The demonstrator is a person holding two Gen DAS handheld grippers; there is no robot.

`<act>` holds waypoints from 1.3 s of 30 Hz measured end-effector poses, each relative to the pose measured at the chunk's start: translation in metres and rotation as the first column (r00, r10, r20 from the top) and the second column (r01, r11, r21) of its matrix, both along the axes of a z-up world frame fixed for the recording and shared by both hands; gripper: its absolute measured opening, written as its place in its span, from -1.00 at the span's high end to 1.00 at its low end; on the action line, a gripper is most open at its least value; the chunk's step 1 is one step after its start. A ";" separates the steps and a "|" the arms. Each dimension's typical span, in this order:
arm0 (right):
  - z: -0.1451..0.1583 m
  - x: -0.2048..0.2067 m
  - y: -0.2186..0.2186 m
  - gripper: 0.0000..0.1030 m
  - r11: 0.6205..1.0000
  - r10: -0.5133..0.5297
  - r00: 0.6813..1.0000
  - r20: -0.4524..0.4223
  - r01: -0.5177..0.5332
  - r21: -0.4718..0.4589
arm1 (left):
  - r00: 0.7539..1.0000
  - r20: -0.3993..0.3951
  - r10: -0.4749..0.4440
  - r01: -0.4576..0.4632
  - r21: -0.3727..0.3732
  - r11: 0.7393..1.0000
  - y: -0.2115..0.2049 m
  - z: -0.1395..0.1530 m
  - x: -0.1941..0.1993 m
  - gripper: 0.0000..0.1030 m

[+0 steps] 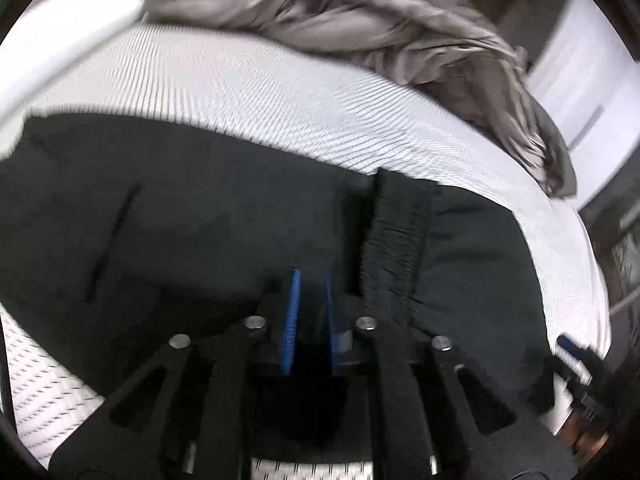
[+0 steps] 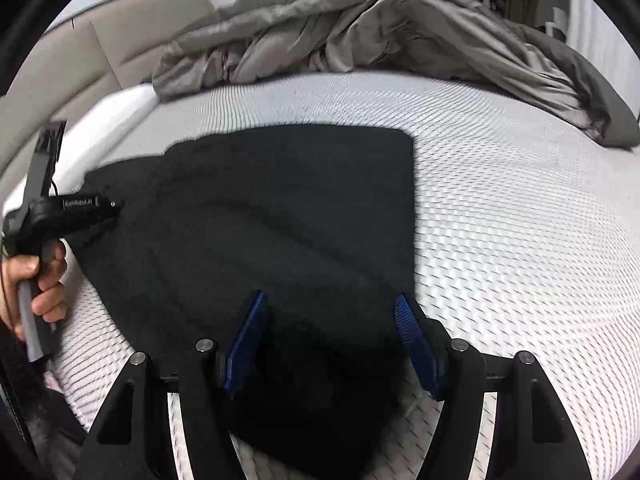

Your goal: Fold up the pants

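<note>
White quilted mattress [image 2: 500,220], dark pants [image 2: 280,220] spread flat, rumpled grey blanket [image 2: 360,28] at far edge

A home bedroom: a bed with a white, dash-patterned quilted mattress [image 2: 500,208] fills the view, a rumpled grey-brown duvet [image 2: 360,32] heaped at twelve o'clock and a beige padded upholstered headboard [image 2: 100,52] rising at ten o'clock beside it.
</note>
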State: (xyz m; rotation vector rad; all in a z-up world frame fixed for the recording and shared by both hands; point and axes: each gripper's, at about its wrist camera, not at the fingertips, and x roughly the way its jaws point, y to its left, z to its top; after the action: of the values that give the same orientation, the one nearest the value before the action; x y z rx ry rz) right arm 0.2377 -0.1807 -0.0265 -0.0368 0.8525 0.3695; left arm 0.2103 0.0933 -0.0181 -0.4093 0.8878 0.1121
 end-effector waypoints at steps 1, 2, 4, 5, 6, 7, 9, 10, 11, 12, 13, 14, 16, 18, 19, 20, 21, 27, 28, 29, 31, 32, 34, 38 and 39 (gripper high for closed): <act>0.002 -0.007 -0.010 -0.32 1.000 -0.012 1.000 0.005 0.012 0.004 | 1.000 0.024 -0.021 0.020 0.017 1.000 -0.004 0.006 -0.007 0.42; 0.002 -0.012 -0.021 -0.32 1.000 -0.023 1.000 0.002 0.023 0.007 | 0.998 0.042 -0.039 0.038 0.025 0.999 -0.009 0.012 -0.012 0.32; -0.004 -0.018 -0.040 -0.35 0.999 -0.035 0.999 -0.033 0.036 0.012 | 0.993 0.067 -0.092 0.090 0.035 0.995 -0.028 0.019 -0.016 -0.06; -0.008 -0.018 -0.046 -0.35 0.999 -0.034 0.998 -0.060 0.035 0.019 | 0.988 0.071 -0.134 0.131 0.042 0.990 -0.039 0.020 -0.017 -0.11; -0.016 -0.019 -0.053 -0.35 0.999 -0.025 0.995 -0.097 0.028 0.028 | 0.982 0.073 -0.174 0.171 0.046 0.984 -0.050 0.020 -0.017 -0.14; -0.022 -0.019 -0.055 -0.35 1.000 -0.018 0.993 -0.120 0.021 0.020 | 0.971 0.062 -0.232 0.228 0.065 0.972 -0.065 0.020 -0.011 -0.15; -0.030 -0.025 -0.049 -0.35 0.997 0.007 0.993 -0.116 -0.016 -0.080 | 0.953 0.006 -0.302 0.298 0.145 0.944 -0.082 0.010 -0.006 -0.15; -0.030 -0.030 -0.046 -0.36 0.992 0.028 0.995 -0.096 -0.040 -0.122 | 0.950 -0.049 -0.307 0.311 0.192 0.931 -0.088 0.002 -0.003 -0.15; -0.028 -0.033 -0.046 -0.36 0.991 0.035 0.996 -0.087 -0.046 -0.124 | 0.948 -0.089 -0.305 0.317 0.215 0.924 -0.090 -0.004 0.000 -0.15; -0.026 -0.035 -0.048 -0.36 0.993 0.035 0.996 -0.086 -0.044 -0.110 | 0.950 -0.099 -0.295 0.310 0.225 0.924 -0.090 -0.007 0.000 -0.15; -0.023 -0.036 -0.051 -0.36 0.996 0.036 0.996 -0.085 -0.043 -0.081 | 0.958 -0.086 -0.275 0.288 0.227 0.931 -0.088 -0.004 -0.002 -0.15; -0.019 -0.036 -0.053 -0.36 0.998 0.037 0.996 -0.079 -0.040 -0.039 | 0.963 -0.067 -0.260 0.268 0.208 0.941 -0.087 0.000 -0.002 -0.15; -0.014 -0.034 -0.054 -0.36 0.999 0.031 0.997 -0.069 -0.030 0.029 | 0.968 -0.030 -0.249 0.250 0.165 0.954 -0.085 0.006 -0.006 -0.24; -0.015 -0.027 -0.048 -0.33 0.993 0.046 0.995 -0.094 -0.035 0.114 | 0.959 -0.018 -0.281 0.281 0.146 0.949 -0.088 0.006 -0.009 -0.25; -0.017 -0.024 -0.044 -0.23 0.989 0.051 0.992 -0.113 -0.035 0.144 | 0.955 -0.030 -0.294 0.295 0.149 0.944 -0.090 0.004 -0.008 -0.25; -0.022 -0.020 -0.039 -0.18 0.986 0.058 0.989 -0.137 -0.035 0.164 | 0.954 -0.047 -0.295 0.299 0.166 0.940 -0.091 0.000 -0.009 -0.25; -0.028 -0.017 -0.035 -0.15 0.983 0.065 0.983 -0.175 -0.033 0.179 | 0.954 -0.062 -0.295 0.301 0.187 0.935 -0.091 -0.004 -0.012 -0.25; -0.031 -0.031 -0.061 -0.03 0.973 0.088 0.976 -0.199 -0.042 0.227 | 0.946 -0.114 -0.303 0.322 0.223 0.920 -0.082 -0.018 -0.018 -0.36; -0.032 -0.033 -0.066 -0.03 0.970 0.086 0.975 -0.205 -0.035 0.241 | 0.951 -0.109 -0.290 0.307 0.203 0.930 -0.078 -0.019 -0.018 -0.36; -0.033 -0.034 -0.069 -0.02 0.967 0.071 0.976 -0.204 -0.017 0.254 | 0.955 -0.105 -0.278 0.294 0.203 0.934 -0.077 -0.016 -0.018 -0.36; -0.024 -0.033 -0.070 -0.03 0.974 -0.005 0.987 -0.159 0.041 0.223 | 0.962 -0.071 -0.263 0.273 0.216 0.938 -0.076 -0.005 -0.020 -0.36; -0.018 -0.034 -0.070 -0.03 0.976 -0.030 0.992 -0.123 0.056 0.212 | 0.964 -0.046 -0.263 0.267 0.222 0.938 -0.077 0.002 -0.021 -0.36; -0.005 -0.034 -0.066 -0.03 0.974 -0.060 0.996 -0.065 0.073 0.213 | 0.962 0.004 -0.274 0.267 0.219 0.939 -0.082 0.016 -0.024 -0.36; 0.011 -0.033 -0.028 -0.05 0.976 -0.017 1.000 0.008 0.015 0.216 | 0.917 0.043 -0.398 0.385 0.174 0.906 -0.112 0.018 -0.018 -0.36; 0.009 -0.031 -0.016 -0.05 0.979 0.000 1.000 0.004 -0.001 0.203 | 0.900 0.024 -0.435 0.424 0.175 0.889 -0.123 0.012 -0.014 -0.36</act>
State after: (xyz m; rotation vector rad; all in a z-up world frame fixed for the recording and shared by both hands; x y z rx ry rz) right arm 0.2068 -0.1970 -0.0177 0.1521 0.8069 0.4551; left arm 0.1962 -0.0294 -0.0060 -0.0524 0.8812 -0.2348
